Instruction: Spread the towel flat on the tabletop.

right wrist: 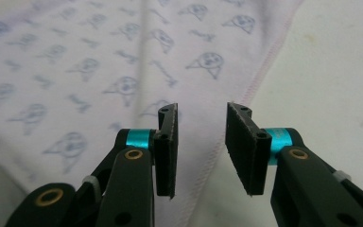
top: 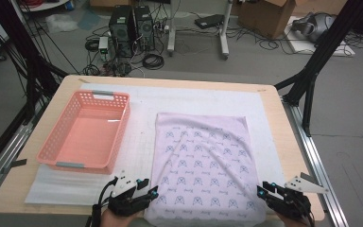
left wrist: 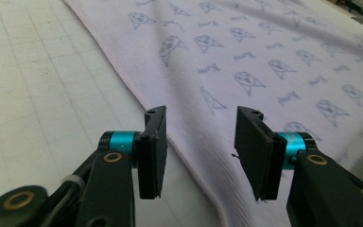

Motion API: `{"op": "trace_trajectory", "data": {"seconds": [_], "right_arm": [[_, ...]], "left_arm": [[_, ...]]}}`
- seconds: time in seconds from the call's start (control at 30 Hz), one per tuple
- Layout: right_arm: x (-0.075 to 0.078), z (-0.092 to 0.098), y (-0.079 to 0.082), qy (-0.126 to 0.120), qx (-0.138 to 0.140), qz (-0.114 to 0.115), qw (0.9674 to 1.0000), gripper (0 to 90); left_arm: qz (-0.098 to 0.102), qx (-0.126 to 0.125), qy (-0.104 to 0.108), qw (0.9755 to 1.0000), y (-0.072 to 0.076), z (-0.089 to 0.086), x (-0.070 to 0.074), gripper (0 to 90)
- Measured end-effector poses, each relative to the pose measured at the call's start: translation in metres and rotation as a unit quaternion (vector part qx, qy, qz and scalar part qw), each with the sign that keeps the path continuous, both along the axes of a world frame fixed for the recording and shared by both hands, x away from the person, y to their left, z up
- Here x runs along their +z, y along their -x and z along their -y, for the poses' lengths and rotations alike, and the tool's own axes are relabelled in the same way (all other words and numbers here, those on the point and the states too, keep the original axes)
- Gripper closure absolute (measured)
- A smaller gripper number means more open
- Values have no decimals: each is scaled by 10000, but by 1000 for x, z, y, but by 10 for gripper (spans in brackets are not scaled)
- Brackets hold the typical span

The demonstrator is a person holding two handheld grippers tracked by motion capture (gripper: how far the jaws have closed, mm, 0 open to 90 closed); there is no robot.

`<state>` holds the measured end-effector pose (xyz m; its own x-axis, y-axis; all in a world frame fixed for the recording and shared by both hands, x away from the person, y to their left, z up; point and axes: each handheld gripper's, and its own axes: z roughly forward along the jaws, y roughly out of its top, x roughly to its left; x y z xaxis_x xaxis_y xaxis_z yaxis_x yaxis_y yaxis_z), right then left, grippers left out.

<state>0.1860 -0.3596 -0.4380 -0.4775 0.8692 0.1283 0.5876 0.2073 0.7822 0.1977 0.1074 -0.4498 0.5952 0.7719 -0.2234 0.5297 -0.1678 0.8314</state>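
1. The patterned cloth (top: 203,165) lies flat at centre frame, ready for folding.
2. The left gripper (top: 152,192) and right gripper (top: 261,191), jaws parted and empty, flank its lower corners.
3. The pink basket (top: 56,142) waits at left.

Your left gripper (left wrist: 199,151) hangs over the hemmed edge of the pale lilac cloth (left wrist: 264,61), its two black jaws parted with a clear gap and nothing pinched between them. The cloth, printed with small blue figures, runs away up and right. To its left lies the white gridded mat (left wrist: 38,94).
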Motion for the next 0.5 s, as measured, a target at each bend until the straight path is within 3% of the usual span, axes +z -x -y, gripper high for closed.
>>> {"op": "trace_trajectory", "data": {"seconds": [0.07, 0.1, 0.17, 0.2, 0.23, 0.5], "right_arm": [[-6, -4, -5, 257, -10, -100, 9996, 643], [-9, -6, -7, 359, -11, -152, 9992, 645], [-10, -8, -7, 408, -49, -151, 9990, 700], [-9, -8, -8, 423, -44, -152, 9990, 811], [-9, -6, -8, 321, 99, -213, 9992, 866], [-7, 0, -3, 345, 221, -226, 9989, 879]], "left_arm": [[-98, -116, -158, 9998, -4, 8, -5, 581], [-38, -180, -176, 9997, -4, 12, -7, 594], [166, -163, -488, 9985, 0, 20, -8, 720], [190, -163, -592, 9979, 1, 21, -7, 832], [125, -142, -599, 9980, 0, 21, -6, 863], [53, -210, -517, 9984, 8, 9, -4, 873]]}}
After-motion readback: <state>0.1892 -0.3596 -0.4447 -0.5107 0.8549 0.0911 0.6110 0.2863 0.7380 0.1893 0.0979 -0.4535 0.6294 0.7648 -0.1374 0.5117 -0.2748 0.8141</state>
